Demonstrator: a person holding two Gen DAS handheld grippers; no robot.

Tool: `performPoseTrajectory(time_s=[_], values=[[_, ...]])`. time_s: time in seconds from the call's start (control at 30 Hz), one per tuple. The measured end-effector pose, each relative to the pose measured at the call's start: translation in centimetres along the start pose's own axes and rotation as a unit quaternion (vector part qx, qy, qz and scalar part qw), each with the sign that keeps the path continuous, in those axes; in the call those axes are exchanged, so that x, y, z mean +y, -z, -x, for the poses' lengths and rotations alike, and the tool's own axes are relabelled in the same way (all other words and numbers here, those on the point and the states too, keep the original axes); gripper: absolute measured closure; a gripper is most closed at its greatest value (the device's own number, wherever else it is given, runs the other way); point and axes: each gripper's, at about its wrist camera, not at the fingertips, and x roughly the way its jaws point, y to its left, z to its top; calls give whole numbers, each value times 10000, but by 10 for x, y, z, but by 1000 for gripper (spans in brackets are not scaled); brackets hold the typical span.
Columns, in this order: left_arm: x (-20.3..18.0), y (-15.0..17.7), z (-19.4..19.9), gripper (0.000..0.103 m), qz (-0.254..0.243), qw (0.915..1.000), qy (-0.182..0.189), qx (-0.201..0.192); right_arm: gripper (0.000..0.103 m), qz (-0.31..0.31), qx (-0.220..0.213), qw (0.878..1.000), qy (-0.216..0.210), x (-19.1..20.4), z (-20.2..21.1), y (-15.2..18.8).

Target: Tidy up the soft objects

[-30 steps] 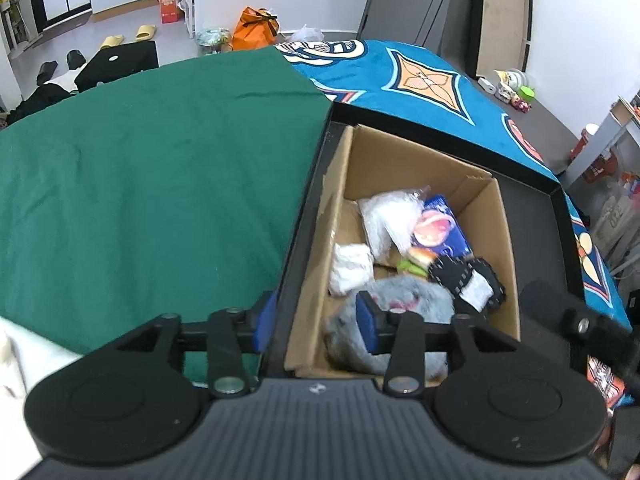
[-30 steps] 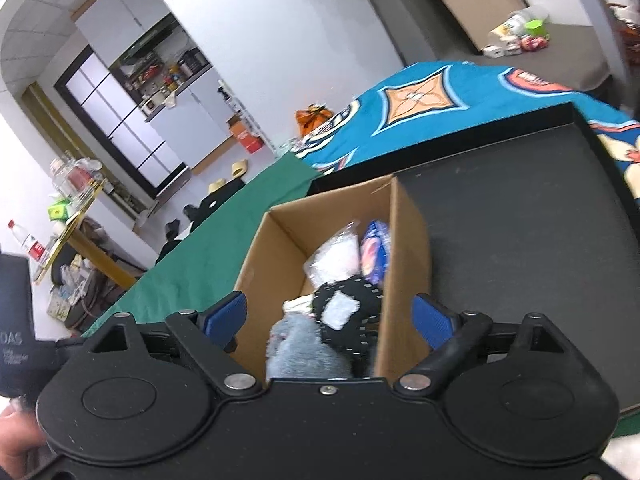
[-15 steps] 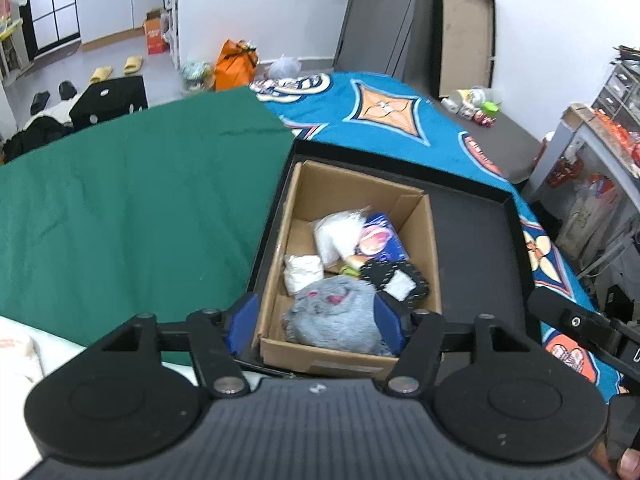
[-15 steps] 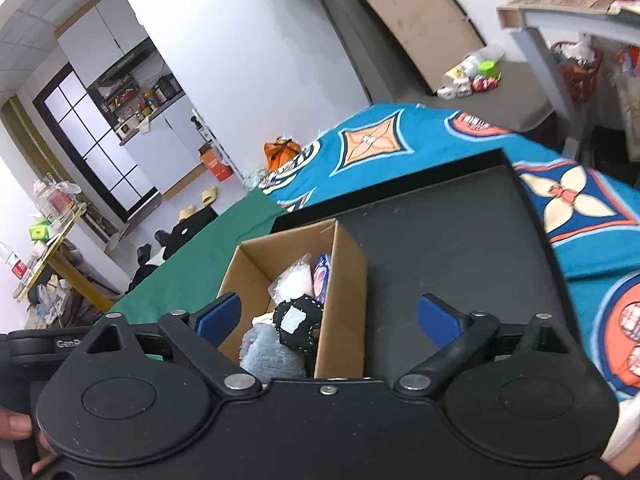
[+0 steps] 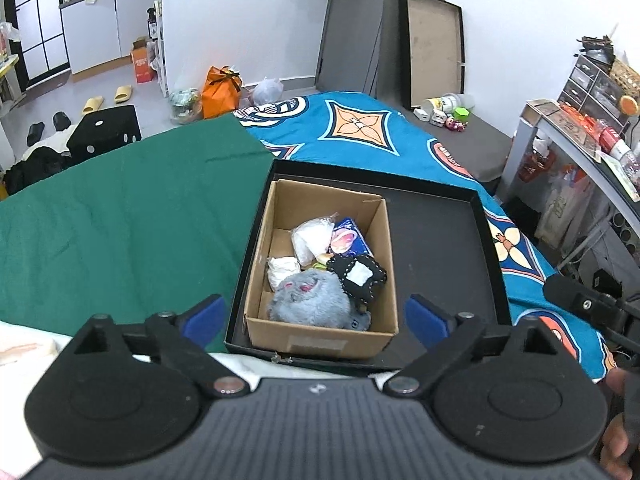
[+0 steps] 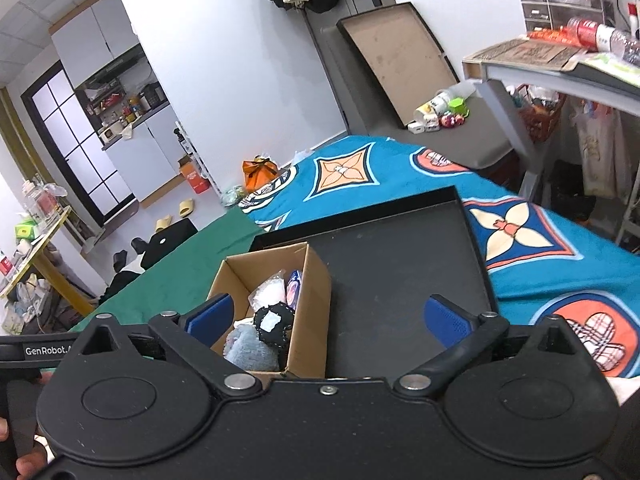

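A brown cardboard box (image 5: 320, 342) stands in the left part of a shallow black tray (image 5: 438, 248). Inside lie a grey plush toy (image 5: 310, 300), a black cushion with a white patch (image 5: 358, 278), a white bag (image 5: 312, 236), a blue packet (image 5: 348, 238) and a small white bundle (image 5: 282, 270). My left gripper (image 5: 314, 316) hovers above the box's near end, its jaws opening wide, with nothing held. My right gripper (image 6: 326, 316) hangs above the box (image 6: 316, 284) and tray (image 6: 400, 272), its jaws also opening and empty. The plush (image 6: 250, 348) and cushion (image 6: 274, 326) show there too.
A green cloth (image 5: 120, 220) covers the surface to the left, and a blue patterned cloth (image 5: 360, 136) lies behind and right of the tray. A cluttered desk (image 5: 576, 136) stands at the right. The other gripper's body (image 5: 580, 304) shows at the right edge.
Both grippers have risen and drawn back from the box. The left jaws have spread from around the grey plush to wide apart, and the right jaws have widened a little.
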Motion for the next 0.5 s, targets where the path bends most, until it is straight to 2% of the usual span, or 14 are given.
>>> performPoseTrajectory(time_s=[0.3, 0.5], values=[[-11, 6, 32, 1, -183, 9997, 86, -155, 0, 182, -97, 9995, 222, -1, 34, -5], [-20, 10, 52, 1, -450, 9985, -60, -310, 0, 289, -129, 9984, 476, 0, 51, -8]])
